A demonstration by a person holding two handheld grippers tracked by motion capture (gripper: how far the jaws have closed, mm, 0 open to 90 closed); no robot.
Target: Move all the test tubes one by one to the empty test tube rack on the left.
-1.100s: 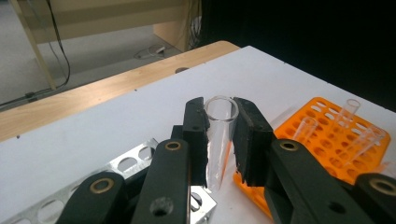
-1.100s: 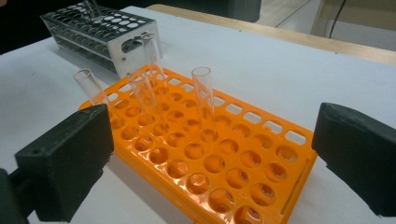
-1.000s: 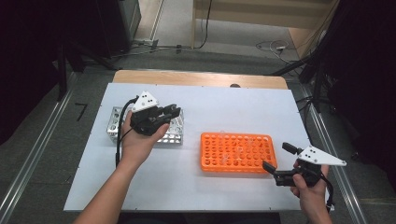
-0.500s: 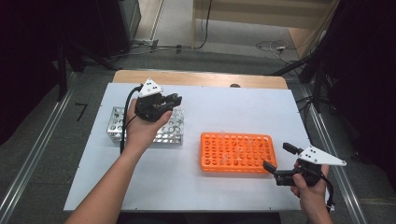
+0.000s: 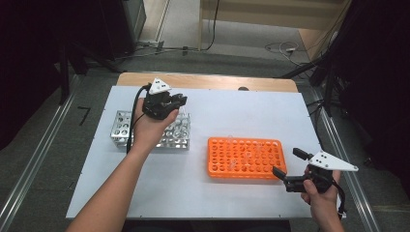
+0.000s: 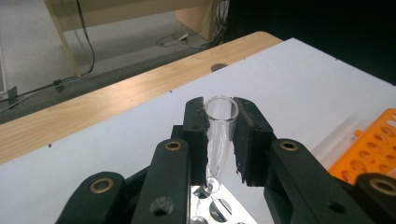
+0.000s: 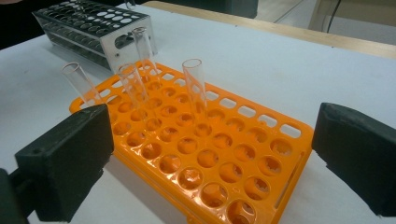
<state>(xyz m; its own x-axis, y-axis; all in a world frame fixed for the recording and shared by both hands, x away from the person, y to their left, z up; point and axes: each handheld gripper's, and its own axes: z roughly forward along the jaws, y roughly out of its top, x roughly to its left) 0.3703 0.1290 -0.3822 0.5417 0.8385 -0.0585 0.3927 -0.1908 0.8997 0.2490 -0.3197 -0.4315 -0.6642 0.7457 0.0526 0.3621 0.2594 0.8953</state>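
Note:
My left gripper (image 6: 220,112) is shut on a clear glass test tube (image 6: 218,140), held upright with its rim level with the jaw tips. The tube's round end hangs right at the top plate of the metal rack (image 6: 224,211); whether it sits in a hole I cannot tell. From above, the left gripper (image 5: 178,102) is over the far right part of the metal rack (image 5: 121,131). My right gripper (image 5: 286,163) stands open by the right end of the orange rack (image 5: 244,157). Several empty tubes (image 7: 195,86) stand in the orange rack (image 7: 219,177).
The white table top (image 5: 241,111) has a wooden strip (image 5: 217,82) along its far edge. Metal rails run down both sides of the table. The metal rack (image 7: 88,28) lies beyond the orange one in the right gripper view. A cable trails from the left gripper.
The left hand has carried its gripper and tube toward the far edge of the table, over the back of the metal rack. The right hand has kept still.

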